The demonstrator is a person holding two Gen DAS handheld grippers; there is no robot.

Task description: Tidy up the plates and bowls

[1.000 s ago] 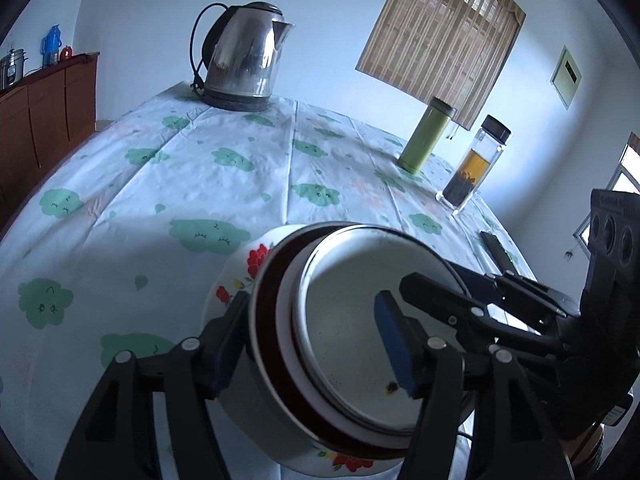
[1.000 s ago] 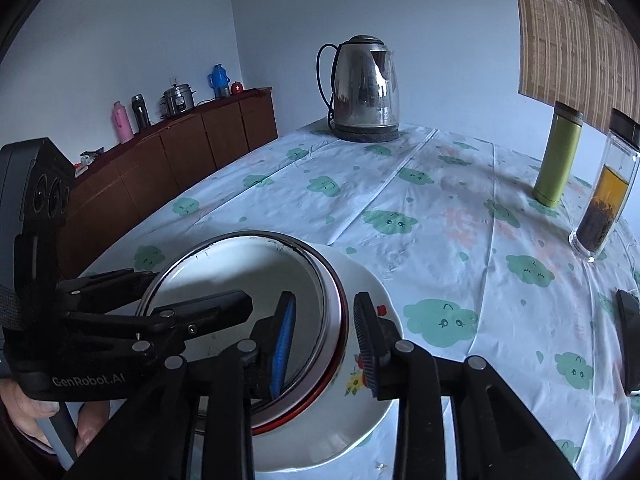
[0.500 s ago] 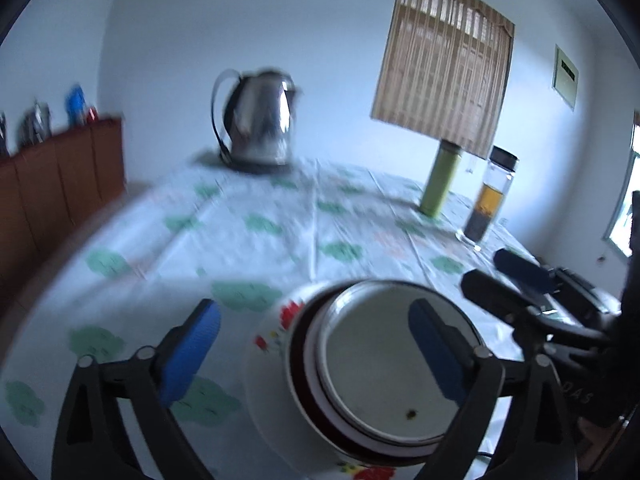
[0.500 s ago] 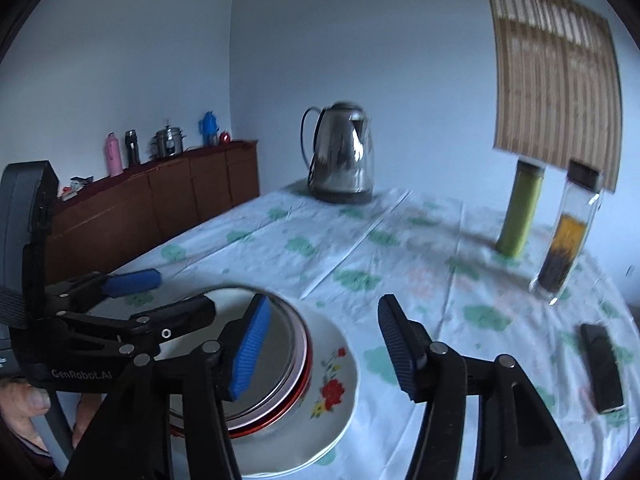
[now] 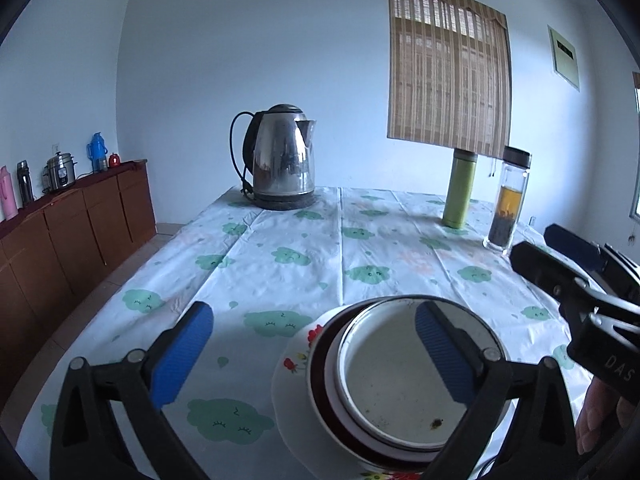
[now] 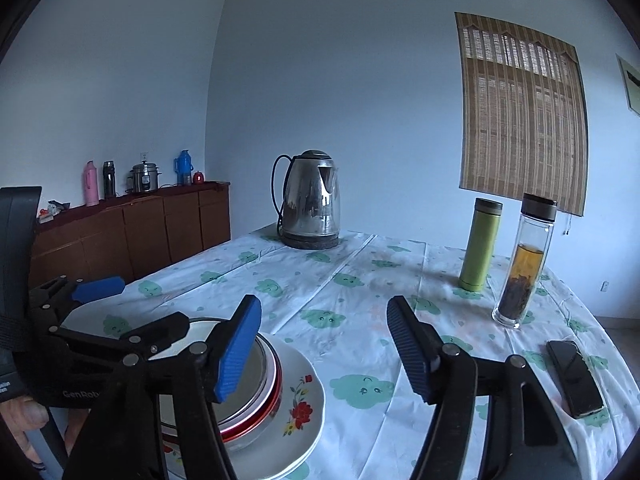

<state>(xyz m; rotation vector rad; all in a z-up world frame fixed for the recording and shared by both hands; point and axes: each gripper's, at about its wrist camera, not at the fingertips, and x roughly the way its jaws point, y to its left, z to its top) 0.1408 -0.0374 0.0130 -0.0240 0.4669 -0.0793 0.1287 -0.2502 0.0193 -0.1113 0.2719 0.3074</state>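
bowls stacked on plate, kettle behind, bottles right

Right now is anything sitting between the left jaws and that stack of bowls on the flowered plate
Nothing visible is in the way. The left gripper is open just above the stacked bowls on the flowered plate. The right gripper, also open, hangs off to the stack's right side, not in between.
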